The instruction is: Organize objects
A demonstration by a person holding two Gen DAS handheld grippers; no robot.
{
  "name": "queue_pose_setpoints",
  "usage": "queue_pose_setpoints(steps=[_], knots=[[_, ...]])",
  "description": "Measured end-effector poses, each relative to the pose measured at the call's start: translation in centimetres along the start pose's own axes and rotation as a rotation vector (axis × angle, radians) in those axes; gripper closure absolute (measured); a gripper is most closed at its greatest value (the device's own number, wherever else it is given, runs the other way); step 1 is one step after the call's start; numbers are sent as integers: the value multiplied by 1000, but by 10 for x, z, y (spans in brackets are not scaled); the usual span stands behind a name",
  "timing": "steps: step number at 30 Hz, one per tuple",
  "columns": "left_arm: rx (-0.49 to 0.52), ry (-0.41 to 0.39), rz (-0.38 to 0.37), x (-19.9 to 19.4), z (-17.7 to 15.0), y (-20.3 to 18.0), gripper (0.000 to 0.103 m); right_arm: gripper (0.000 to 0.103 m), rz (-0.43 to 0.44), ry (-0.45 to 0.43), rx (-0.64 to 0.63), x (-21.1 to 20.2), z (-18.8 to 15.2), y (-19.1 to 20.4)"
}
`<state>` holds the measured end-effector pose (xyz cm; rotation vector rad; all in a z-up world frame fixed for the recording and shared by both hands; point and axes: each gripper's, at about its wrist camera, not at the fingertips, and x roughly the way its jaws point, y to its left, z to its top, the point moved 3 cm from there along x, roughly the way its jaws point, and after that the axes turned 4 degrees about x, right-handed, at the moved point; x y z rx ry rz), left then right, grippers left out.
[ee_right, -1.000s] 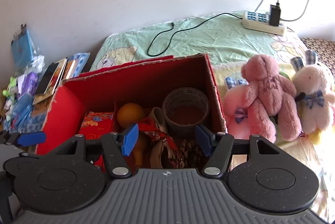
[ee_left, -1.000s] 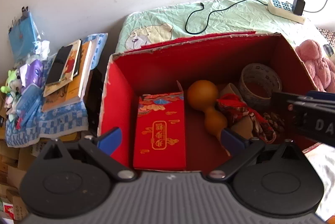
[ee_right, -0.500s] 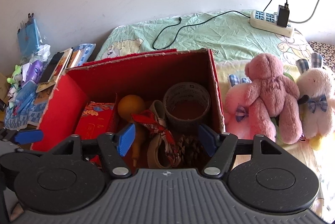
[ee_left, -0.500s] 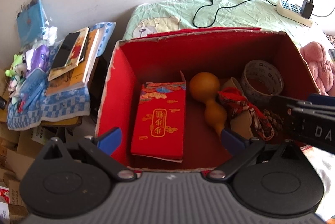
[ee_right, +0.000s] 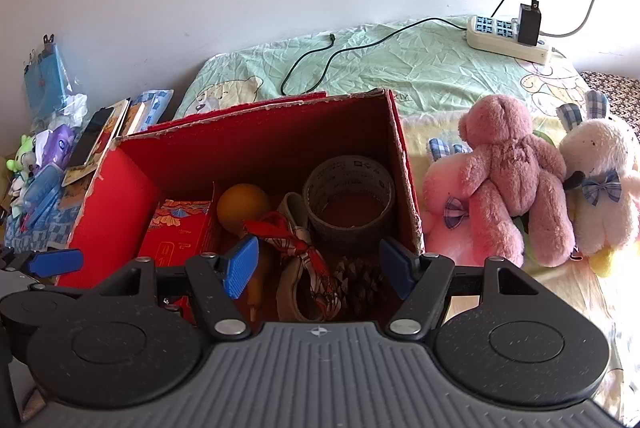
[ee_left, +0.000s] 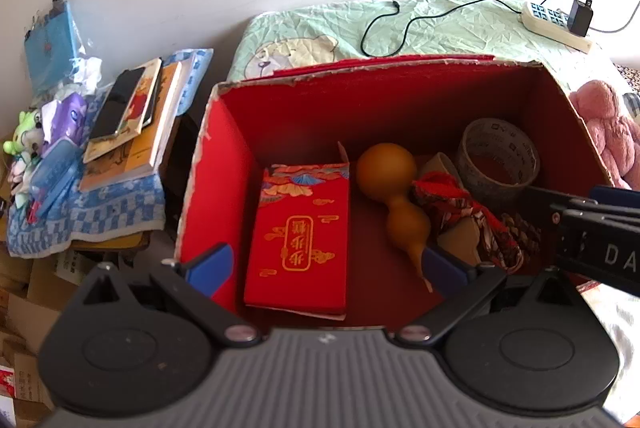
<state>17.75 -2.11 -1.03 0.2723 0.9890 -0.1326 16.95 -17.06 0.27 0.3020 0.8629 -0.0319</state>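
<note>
Beside the bed's green sheet stands the red box, the landmark for everything else. Right of the box, on the bed, lie the pink bear and the white rabbit, still outside it. Inside the box, from its left wall rightward: the red packet, the gourd with its long axis running from the back wall towards the near rim, the ribbon bundle, the tape roll in the far right corner, and a pine cone. Both tools hover over the box's near rim. The left hand-held gripper gapes wide, empty; the right hand-held gripper is likewise spread and empty. I judge the bear next, and the right one is nearer to it.
</note>
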Motion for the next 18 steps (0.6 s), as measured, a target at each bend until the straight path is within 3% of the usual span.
queue_pose_setpoints(steps=[18], knots=[[9, -32, -23, 5, 6, 3, 3, 33, -17, 0, -12, 7, 4, 7]])
